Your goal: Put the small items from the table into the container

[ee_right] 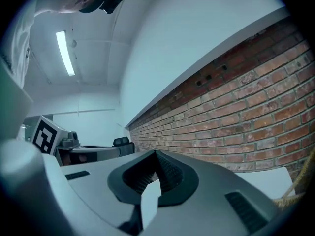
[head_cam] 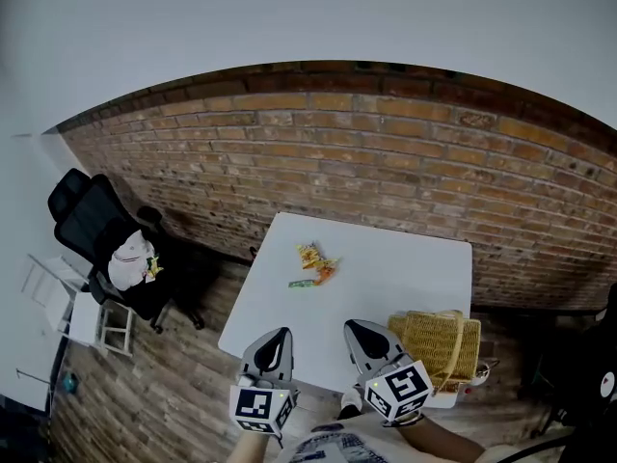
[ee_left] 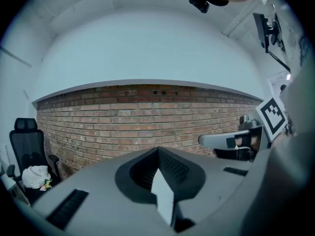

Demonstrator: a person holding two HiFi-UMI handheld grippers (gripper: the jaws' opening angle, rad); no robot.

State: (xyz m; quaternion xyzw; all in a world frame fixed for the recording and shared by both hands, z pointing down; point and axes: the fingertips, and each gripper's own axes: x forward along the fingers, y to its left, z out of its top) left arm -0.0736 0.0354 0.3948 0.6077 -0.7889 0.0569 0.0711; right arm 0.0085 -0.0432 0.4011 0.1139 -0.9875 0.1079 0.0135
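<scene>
Several small snack packets (head_cam: 315, 257) lie in a loose heap on the white table (head_cam: 405, 278), with a green one (head_cam: 301, 284) just in front of them. A woven basket (head_cam: 439, 347) with a handle stands at the table's near right corner. My left gripper (head_cam: 279, 336) and right gripper (head_cam: 356, 329) are held side by side at the table's near edge, short of the packets, with the basket just to the right of the right one. Both are shut with nothing in them, as the left gripper view (ee_left: 157, 149) and the right gripper view (ee_right: 156, 152) show.
A brick wall (head_cam: 386, 152) runs behind the table. A black office chair (head_cam: 92, 225) with a white bundle on it stands at the left, next to a white rack (head_cam: 67, 307). Wood-look floor surrounds the table. In the left gripper view the chair (ee_left: 27, 151) sits far left.
</scene>
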